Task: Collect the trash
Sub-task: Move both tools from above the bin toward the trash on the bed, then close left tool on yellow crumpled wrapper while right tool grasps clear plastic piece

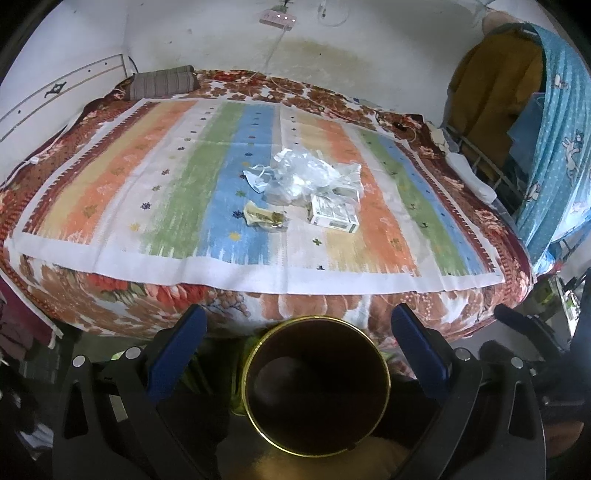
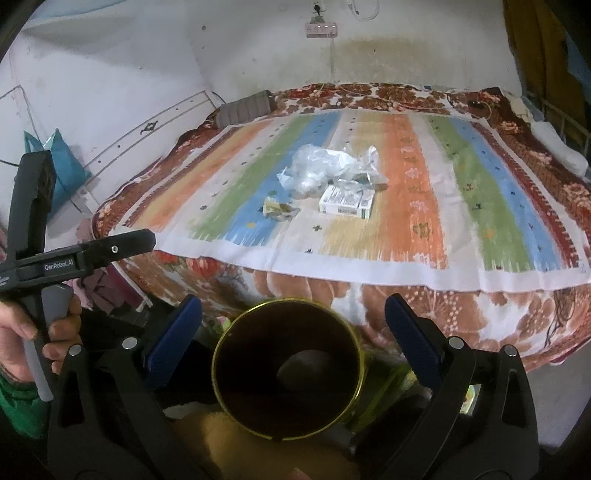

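both tongs (image 1: 295,325) (image 2: 293,317) agape over gold-rimmed bin (image 1: 316,387), trash pile (image 1: 306,181) beyond on striped cloth (image 1: 147,206)

Striped cloth (image 1: 207,177) spread over floral blanket (image 1: 110,295) on bed, mid-frame. Grey striped pillow (image 1: 162,83) upper left. Pink power strip (image 2: 321,29) on wall, top centre. Blue patterned fabric (image 1: 557,147) hanging right.

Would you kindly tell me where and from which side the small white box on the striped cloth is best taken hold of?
Grip the white box across its two long edges, coming down from above. It lies flat on the striped cloth with its broad face up, so a side approach would probably only push it. Its near side is free; crumpled clear plastic sits against its far side, so I would close nearer the front. Both tools are open.
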Motion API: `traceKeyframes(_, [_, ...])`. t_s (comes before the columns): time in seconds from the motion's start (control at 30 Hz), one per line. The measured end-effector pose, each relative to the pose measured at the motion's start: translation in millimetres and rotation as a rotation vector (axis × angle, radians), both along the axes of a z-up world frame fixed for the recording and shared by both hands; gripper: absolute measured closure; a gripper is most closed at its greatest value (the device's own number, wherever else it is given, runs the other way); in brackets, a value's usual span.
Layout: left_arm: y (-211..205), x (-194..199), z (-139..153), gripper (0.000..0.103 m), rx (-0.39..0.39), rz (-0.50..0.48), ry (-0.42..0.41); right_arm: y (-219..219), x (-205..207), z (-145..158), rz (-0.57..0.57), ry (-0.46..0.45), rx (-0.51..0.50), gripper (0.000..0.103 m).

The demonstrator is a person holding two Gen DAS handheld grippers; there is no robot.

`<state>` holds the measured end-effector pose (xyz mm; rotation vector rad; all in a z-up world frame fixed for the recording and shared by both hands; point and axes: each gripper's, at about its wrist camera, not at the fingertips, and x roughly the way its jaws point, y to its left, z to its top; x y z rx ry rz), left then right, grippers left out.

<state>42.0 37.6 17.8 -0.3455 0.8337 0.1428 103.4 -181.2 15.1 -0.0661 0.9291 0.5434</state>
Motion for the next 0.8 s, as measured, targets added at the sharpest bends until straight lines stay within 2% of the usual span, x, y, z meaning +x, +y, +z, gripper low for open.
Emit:
traceKeyframes(0.13, [7.9, 15.8, -0.7, 0.006, 0.015, 0.003, 0.022, 2.2, 17.8, 5.1, 0.0, 0.007, 0.013, 0.009])
traceKeyframes(0.27, [19.2, 33.2, -7.1, 0.006, 0.017, 0.014, 0.058, 7.2, 35.4, 8.9, 0.014, -0.005, -0.018, 0.009])
traceKeyframes(0.4, [21.7, 54.2, -16.9, 0.006, 0.034, -0.023, 0.118, 11.3, 53.0, 12.3, 0.031, -0.03, -0.059, 0.009])
traceKeyframes(0.6, [32.6, 77.7, -29.0, 0.006, -0.027, -0.022, 0.169, 23.2, 79.6, -1.1, 0.047, 0.05, -0.03, 0.009])
traceKeyframes(0.67, [39.9, 88.3, -31.8, 0.006, -0.015, -0.01, 0.182, 31.2, 84.5, -3.1, 0.062, 0.07, -0.011, 0.009])
traceKeyframes(0.73, [47.7, 96.6, -34.9, 0.006, -0.023, 0.003, 0.188, 39.0, 87.6, -1.1, 0.082, 0.055, -0.017, 0.009])
traceKeyframes(0.8, [58.4, 108.1, -38.8, 0.006, -0.068, 0.016, 0.193, 45.0, 93.1, 0.8, 0.096, 0.024, -0.045, 0.009])
